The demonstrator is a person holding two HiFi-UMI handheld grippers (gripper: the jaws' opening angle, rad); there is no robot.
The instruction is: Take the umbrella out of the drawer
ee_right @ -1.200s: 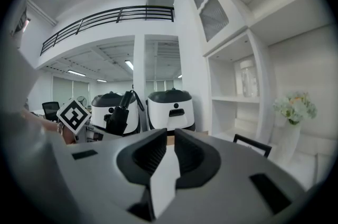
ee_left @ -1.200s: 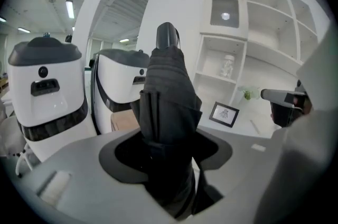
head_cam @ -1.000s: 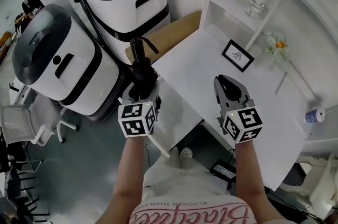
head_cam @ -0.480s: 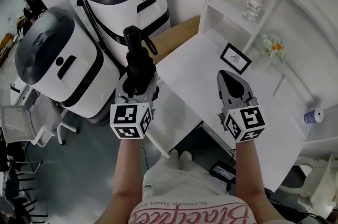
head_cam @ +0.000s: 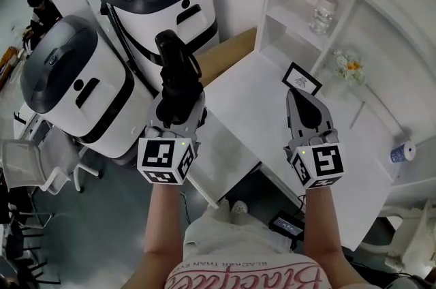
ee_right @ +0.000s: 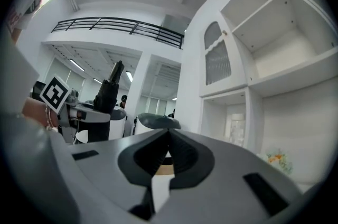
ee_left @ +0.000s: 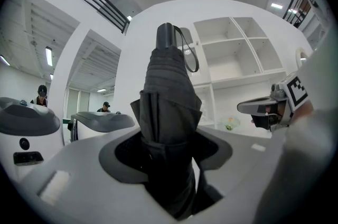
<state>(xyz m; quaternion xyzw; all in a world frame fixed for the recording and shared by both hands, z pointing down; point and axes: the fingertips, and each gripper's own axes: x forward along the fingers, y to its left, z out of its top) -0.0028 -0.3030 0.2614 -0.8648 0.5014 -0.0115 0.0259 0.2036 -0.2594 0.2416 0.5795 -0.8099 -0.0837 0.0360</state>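
My left gripper (head_cam: 180,110) is clamped on the folded black umbrella (head_cam: 174,66); my right gripper (head_cam: 304,107) has its jaws together, empty. My shirt's pink print (head_cam: 252,277) shows upside down, illegible.

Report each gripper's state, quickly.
Left gripper: closed on the folded black umbrella.
Right gripper: closed, nothing between its jaws.
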